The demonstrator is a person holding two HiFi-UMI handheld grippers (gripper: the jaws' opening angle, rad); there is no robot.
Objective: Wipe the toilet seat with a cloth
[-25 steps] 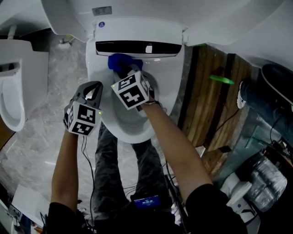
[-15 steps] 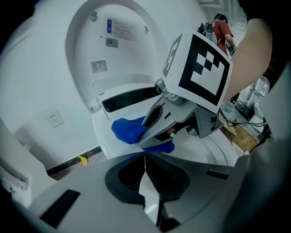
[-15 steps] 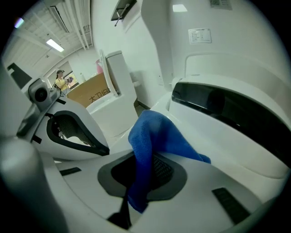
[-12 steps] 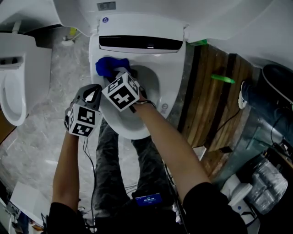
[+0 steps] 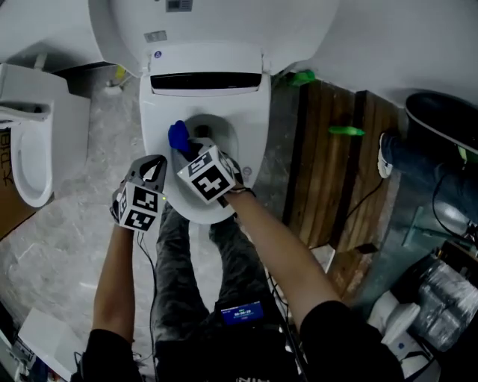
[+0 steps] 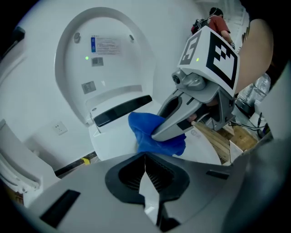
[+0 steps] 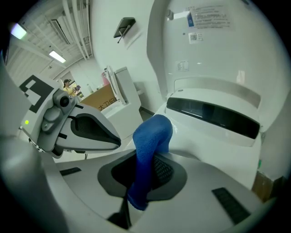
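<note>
The white toilet seat [image 5: 252, 123] lies down, with its lid [image 5: 216, 19] raised behind it. A blue cloth [image 5: 178, 136] hangs over the seat's left side, and my right gripper [image 5: 185, 153] is shut on it. The right gripper view shows the cloth [image 7: 152, 136] clamped between the pads and bulging up out of them, above the seat [image 7: 209, 148]. Just left of it, over the seat's left front edge, my left gripper [image 5: 157, 166] is shut with nothing in it. In the left gripper view its jaws [image 6: 145, 166] meet, and the cloth [image 6: 152, 132] and right gripper [image 6: 191, 104] lie just beyond.
A second white toilet fixture [image 5: 30, 149] stands at the left. A wooden pallet [image 5: 328, 164] with a green object [image 5: 343, 131] lies to the right, and another person's shoe [image 5: 388, 153] beyond it. The person's legs [image 5: 179, 254] and cables are below the bowl.
Both grippers have drawn back toward the person and risen. The cloth has gone from the back of the seat, near the hinge, to its left side.
</note>
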